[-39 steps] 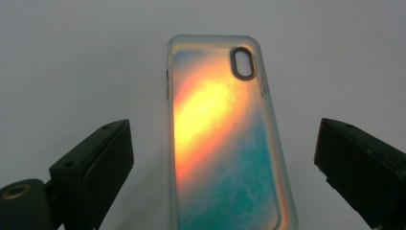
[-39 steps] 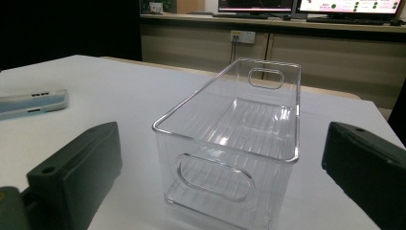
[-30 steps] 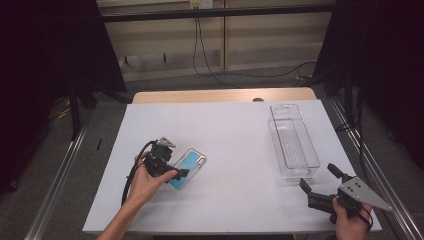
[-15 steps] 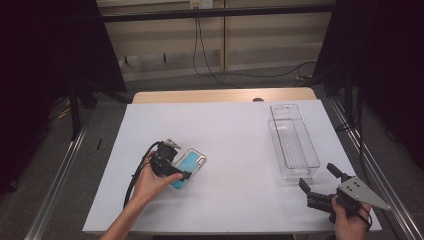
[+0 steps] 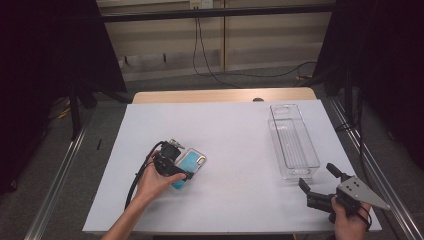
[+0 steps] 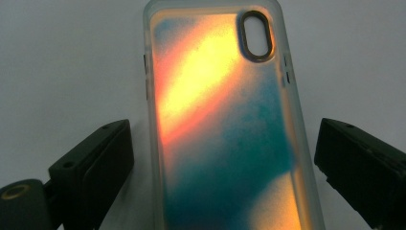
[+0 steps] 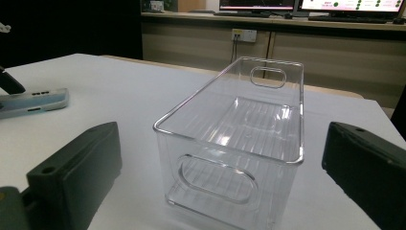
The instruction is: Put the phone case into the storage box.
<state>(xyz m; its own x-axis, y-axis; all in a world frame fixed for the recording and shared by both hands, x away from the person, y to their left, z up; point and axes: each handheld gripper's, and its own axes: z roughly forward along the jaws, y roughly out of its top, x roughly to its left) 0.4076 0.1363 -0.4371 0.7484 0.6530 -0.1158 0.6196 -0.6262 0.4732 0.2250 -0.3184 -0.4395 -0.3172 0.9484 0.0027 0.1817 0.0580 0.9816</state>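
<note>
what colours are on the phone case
Teal with an orange-yellow streak, clear rim; phone case shows best in the left gripper view.

phone case (image 6: 225, 124): teal-orange-yellow swirl | bin (image 7: 239, 139): clear | table (image 5: 240, 150): white

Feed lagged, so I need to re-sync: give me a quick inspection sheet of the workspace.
Surface: white table, bare around the items.
Job's things: phone case flat on the table, teal and orange; clear bin empty.
Clutter: nothing seen.
Grippers: left tongs open, jaws either side of the case, not touching; right tongs open, near the bin's end.
Cables: black cable trails from left tongs.
Surroundings: dark curtains, wall cables.
</note>
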